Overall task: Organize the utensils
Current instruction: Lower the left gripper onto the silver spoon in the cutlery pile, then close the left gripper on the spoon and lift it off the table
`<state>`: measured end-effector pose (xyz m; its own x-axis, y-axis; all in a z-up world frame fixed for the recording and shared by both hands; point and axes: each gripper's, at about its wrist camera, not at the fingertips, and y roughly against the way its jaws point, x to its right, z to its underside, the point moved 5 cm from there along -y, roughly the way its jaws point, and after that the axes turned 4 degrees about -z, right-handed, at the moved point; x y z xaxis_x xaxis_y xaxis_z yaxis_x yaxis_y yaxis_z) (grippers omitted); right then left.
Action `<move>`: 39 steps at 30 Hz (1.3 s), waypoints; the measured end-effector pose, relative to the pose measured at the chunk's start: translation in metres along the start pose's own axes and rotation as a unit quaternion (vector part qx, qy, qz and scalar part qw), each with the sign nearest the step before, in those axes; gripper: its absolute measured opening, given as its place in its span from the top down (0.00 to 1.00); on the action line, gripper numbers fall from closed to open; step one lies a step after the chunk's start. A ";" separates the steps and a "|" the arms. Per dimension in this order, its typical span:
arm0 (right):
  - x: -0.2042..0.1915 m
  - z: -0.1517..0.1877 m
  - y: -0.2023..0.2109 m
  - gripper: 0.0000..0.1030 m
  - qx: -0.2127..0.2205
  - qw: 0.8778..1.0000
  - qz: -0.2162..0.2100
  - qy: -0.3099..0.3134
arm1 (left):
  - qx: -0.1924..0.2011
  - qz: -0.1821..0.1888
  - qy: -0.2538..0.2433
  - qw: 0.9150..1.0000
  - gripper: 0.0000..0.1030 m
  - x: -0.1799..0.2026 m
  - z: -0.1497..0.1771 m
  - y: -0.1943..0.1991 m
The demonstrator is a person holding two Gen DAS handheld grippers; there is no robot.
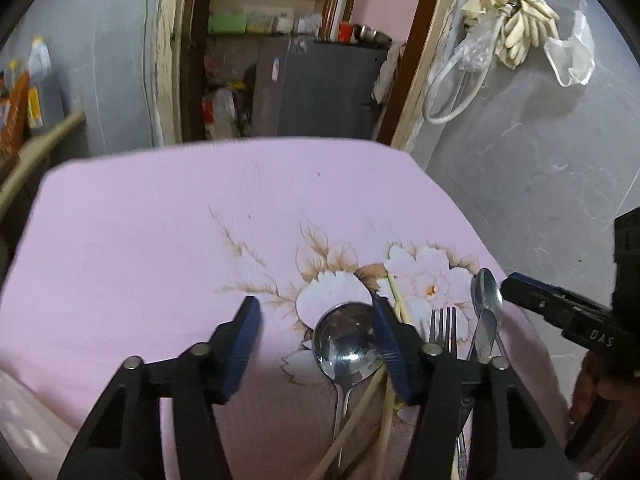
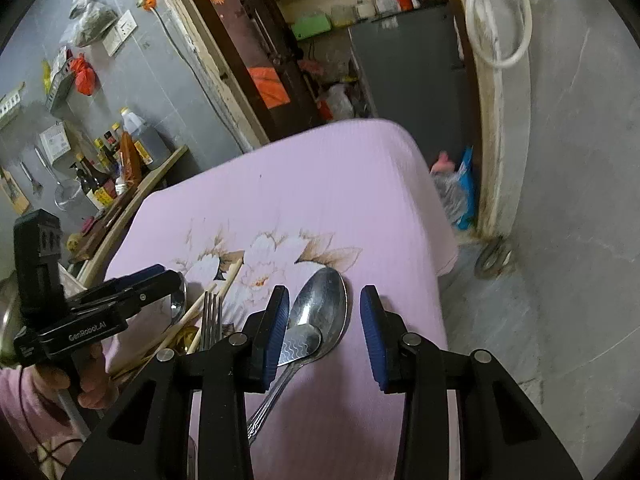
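Metal utensils lie on a pink flowered tablecloth [image 1: 160, 220]. In the left wrist view my left gripper [image 1: 314, 308] stands open over a large spoon [image 1: 346, 340], whose bowl lies close to the right finger. Pale chopsticks [image 1: 362, 408] cross under it. A fork [image 1: 442, 328] and two small spoons [image 1: 486, 292] lie to the right, where my right gripper [image 1: 516, 286] comes in. In the right wrist view my right gripper [image 2: 325, 296] is open astride a spoon [image 2: 320, 308], its pads apart from it. A wavy-patterned smaller spoon [image 2: 300, 346] rests on that spoon by the left pad. The fork [image 2: 212, 316] and chopsticks [image 2: 228, 280] lie beside my left gripper [image 2: 160, 276].
The table's right edge [image 2: 440, 240] drops to a grey floor [image 2: 560, 240]. A shelf with bottles [image 2: 120, 160] stands at the left. Behind the table is a doorway with a grey cabinet [image 1: 328, 88]. A person's hand [image 2: 92, 384] holds the left gripper.
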<state>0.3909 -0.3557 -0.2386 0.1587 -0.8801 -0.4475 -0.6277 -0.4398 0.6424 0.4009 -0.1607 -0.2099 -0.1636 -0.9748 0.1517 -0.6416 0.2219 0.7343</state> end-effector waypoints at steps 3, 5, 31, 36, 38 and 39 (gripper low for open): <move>0.005 0.001 -0.008 0.68 -0.009 1.000 -0.017 -0.001 | -0.023 0.028 0.017 0.999 0.55 -0.003 0.002 -0.010; 0.006 0.001 -0.016 0.69 -0.019 0.999 -0.033 -0.002 | -0.026 0.037 0.024 0.999 0.56 -0.005 0.002 -0.012; -0.067 -0.026 0.071 0.98 0.073 0.984 0.090 0.137 | 0.009 -0.024 -0.037 0.999 0.97 0.010 -0.008 0.054; -0.099 -0.040 0.114 0.98 0.137 0.966 0.157 0.155 | 0.081 -0.060 -0.037 0.994 0.97 0.010 -0.019 0.098; -0.110 -0.047 0.134 0.98 0.164 0.959 0.174 0.150 | 0.103 -0.064 -0.039 0.992 0.97 0.010 -0.023 0.115; -0.117 -0.052 0.145 0.98 0.180 0.956 0.178 0.146 | 0.112 -0.067 -0.040 0.991 0.97 0.008 -0.024 0.123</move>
<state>0.3207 -0.3255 -0.0608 0.0599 -0.9981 -0.0133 -0.8953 -0.0596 0.4414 0.3386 -0.1418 -0.1029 -0.1193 -0.9928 0.0026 -0.8100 0.0989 0.5780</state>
